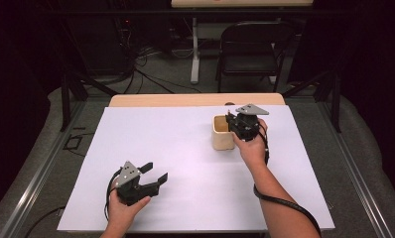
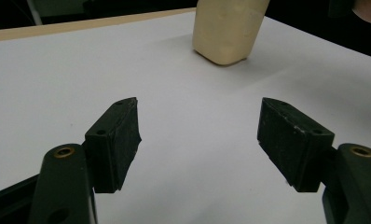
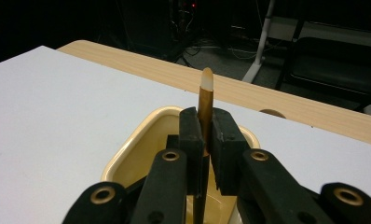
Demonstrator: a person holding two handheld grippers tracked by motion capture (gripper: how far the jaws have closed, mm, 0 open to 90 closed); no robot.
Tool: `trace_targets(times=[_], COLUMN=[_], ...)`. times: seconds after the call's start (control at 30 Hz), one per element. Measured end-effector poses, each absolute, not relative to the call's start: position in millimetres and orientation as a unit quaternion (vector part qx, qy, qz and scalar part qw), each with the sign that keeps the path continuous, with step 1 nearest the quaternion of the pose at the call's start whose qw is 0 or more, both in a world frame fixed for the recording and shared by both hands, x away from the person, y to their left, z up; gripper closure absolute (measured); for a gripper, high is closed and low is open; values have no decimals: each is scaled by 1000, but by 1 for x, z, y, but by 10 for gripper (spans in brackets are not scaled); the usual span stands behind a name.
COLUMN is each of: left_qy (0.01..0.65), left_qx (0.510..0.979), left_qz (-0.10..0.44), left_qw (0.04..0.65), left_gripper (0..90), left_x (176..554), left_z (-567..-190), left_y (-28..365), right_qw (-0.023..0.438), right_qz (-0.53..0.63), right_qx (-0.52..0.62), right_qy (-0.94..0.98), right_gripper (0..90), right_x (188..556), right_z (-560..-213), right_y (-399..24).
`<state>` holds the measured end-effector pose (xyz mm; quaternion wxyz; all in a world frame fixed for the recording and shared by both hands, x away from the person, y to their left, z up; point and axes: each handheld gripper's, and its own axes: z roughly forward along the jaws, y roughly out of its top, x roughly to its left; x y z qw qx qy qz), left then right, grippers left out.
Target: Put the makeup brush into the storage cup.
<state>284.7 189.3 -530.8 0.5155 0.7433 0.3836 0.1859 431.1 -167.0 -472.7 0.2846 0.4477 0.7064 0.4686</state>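
Two grippers: right gripper (image 3: 203,140) pinches a stick (image 3: 205,100) over the cup (image 1: 222,133); left gripper (image 1: 153,175) fingers wide.

On my surface (image 1: 185,148) the cup (image 1: 222,135) sits at about two o'clock from centre. My right claw (image 1: 231,123) is over the cup's rim, a stick (image 3: 205,105) upright between its jaws above the cup's inside. My left claw (image 1: 154,172) is at seven o'clock, well apart, jaws toward the cup. A chair (image 1: 252,47) stands behind the surface, at twelve o'clock.
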Motion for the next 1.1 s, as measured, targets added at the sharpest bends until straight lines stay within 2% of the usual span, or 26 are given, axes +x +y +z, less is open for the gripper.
trace_targets(times=[0.53, 0.67, 0.7, 0.8, 0.83, 0.87, 0.9, 0.97, 1.0, 1.1], left_qy=[382, 383, 383, 382, 382, 382, 382, 382, 382, 382], left_qx=[744, 744, 744, 744, 744, 744, 745, 745, 744, 744], left_qz=[184, 185, 185, 184, 184, 184, 184, 184, 184, 183], left_qw=[516, 515, 515, 516, 516, 516, 516, 516, 516, 516], left_gripper=[295, 295, 295, 295, 295, 295, 295, 295, 295, 295], left_x=[285, 285, 285, 285, 285, 285, 285, 285, 285, 285], left_z=[-531, -531, -531, -531, -531, -531, -531, -531, -531, -531], left_y=[189, 189, 189, 189, 189, 189, 189, 189, 189, 189], right_qw=[286, 282, 279, 279, 278, 278, 278, 279, 278, 279], right_qz=[467, 466, 467, 468, 471, 471, 475, 476, 474, 469], right_qx=[445, 444, 443, 441, 440, 440, 439, 438, 437, 436], right_qy=[709, 711, 713, 713, 712, 712, 710, 710, 712, 715], right_gripper=[829, 771, 722, 669, 605, 605, 529, 510, 454, 412], right_x=[432, 432, 432, 431, 432, 432, 432, 432, 432, 433], right_z=[-473, -475, -475, -475, -474, -474, -474, -474, -473, -474], right_y=[-166, -166, -166, -165, -165, -165, -164, -164, -164, -163])
